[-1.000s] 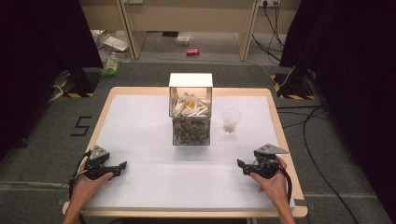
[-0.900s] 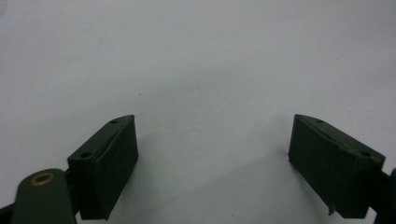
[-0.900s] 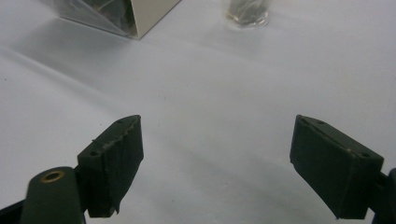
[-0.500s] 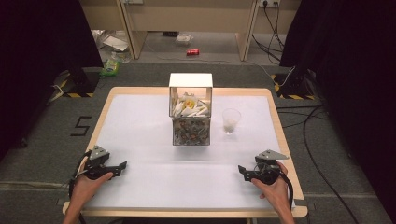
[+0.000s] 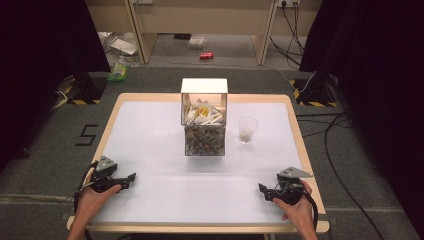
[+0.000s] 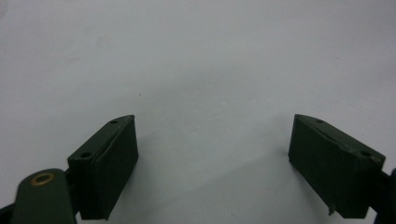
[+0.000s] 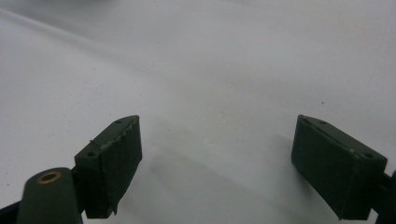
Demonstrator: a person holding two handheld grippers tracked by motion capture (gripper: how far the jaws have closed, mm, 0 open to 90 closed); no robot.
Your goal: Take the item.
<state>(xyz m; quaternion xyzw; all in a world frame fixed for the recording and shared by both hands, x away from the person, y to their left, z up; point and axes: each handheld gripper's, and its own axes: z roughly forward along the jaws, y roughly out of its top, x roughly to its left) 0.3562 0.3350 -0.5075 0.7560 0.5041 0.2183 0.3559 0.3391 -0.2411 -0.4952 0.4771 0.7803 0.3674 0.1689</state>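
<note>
Clear box (image 5: 204, 117) of mixed small items standing mid-counter (image 5: 150, 130); plastic cup (image 5: 247, 129) just right of box, apart from it. Left claw (image 5: 131, 177) and right claw (image 5: 262, 189) both spread wide, empty, low over bare counter well nearer than box, flanking it with unobstructed surface between.

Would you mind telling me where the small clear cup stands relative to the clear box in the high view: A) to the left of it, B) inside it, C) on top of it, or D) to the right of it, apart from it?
D: the clear cup stands on the table to the right of the clear box, with a gap of bare tabletop between them.
</note>
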